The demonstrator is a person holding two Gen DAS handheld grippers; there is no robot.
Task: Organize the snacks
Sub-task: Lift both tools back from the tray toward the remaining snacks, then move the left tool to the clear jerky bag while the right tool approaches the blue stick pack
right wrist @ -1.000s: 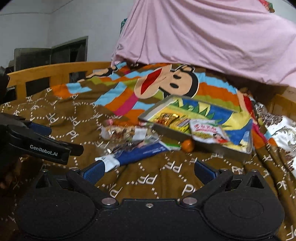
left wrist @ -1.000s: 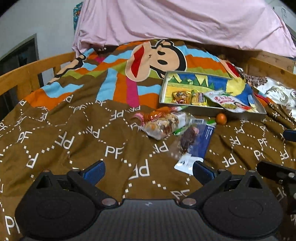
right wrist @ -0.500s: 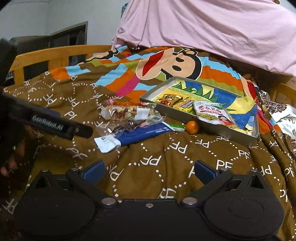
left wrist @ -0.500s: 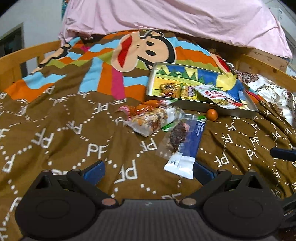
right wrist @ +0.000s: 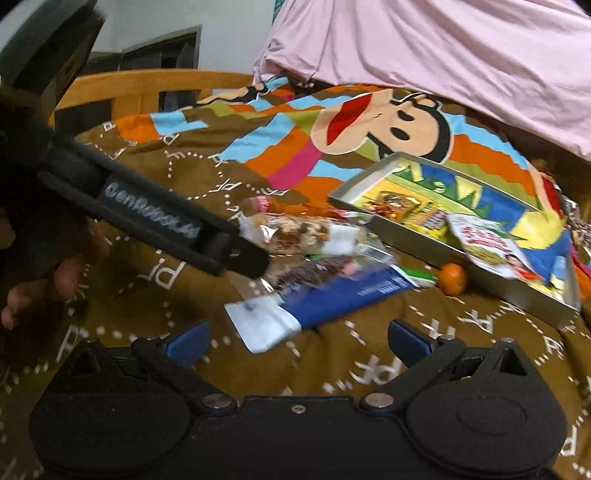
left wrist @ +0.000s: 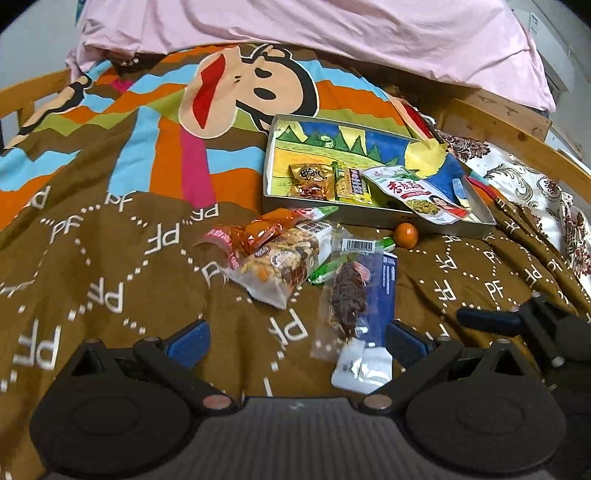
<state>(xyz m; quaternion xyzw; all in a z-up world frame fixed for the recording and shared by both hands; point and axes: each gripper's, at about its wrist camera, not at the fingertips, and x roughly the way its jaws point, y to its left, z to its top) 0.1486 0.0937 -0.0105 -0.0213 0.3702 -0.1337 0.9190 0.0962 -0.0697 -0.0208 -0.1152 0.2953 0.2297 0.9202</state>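
Note:
Loose snacks lie on the brown bedspread: a clear nut-mix bag (left wrist: 284, 264) (right wrist: 295, 232), an orange packet (left wrist: 258, 230), a dark dried-meat pack (left wrist: 347, 295) (right wrist: 314, 273) on a blue-and-white packet (left wrist: 382, 291) (right wrist: 332, 299), a green wrapper (left wrist: 325, 271), and a small orange (left wrist: 405, 235) (right wrist: 452, 277). A metal tray (left wrist: 376, 218) (right wrist: 406, 229) holds three snack packs. My left gripper (left wrist: 295, 341) is open just short of the blue packet's white end. My right gripper (right wrist: 295, 341) is open, empty, near the same packet. The left gripper's finger (right wrist: 166, 225) reaches over the snacks in the right wrist view.
A wooden bed rail (left wrist: 517, 136) (right wrist: 147, 88) runs around the bed. A pink sheet (left wrist: 332, 33) (right wrist: 443, 55) hangs at the back. A person's fingers (right wrist: 40, 291) hold the left gripper. A patterned white cloth (left wrist: 524, 184) lies right of the tray.
Both grippers have moved closer to the snack pile. The left gripper's finger now reaches over the nut-mix bag and dried-meat pack in the right wrist view.

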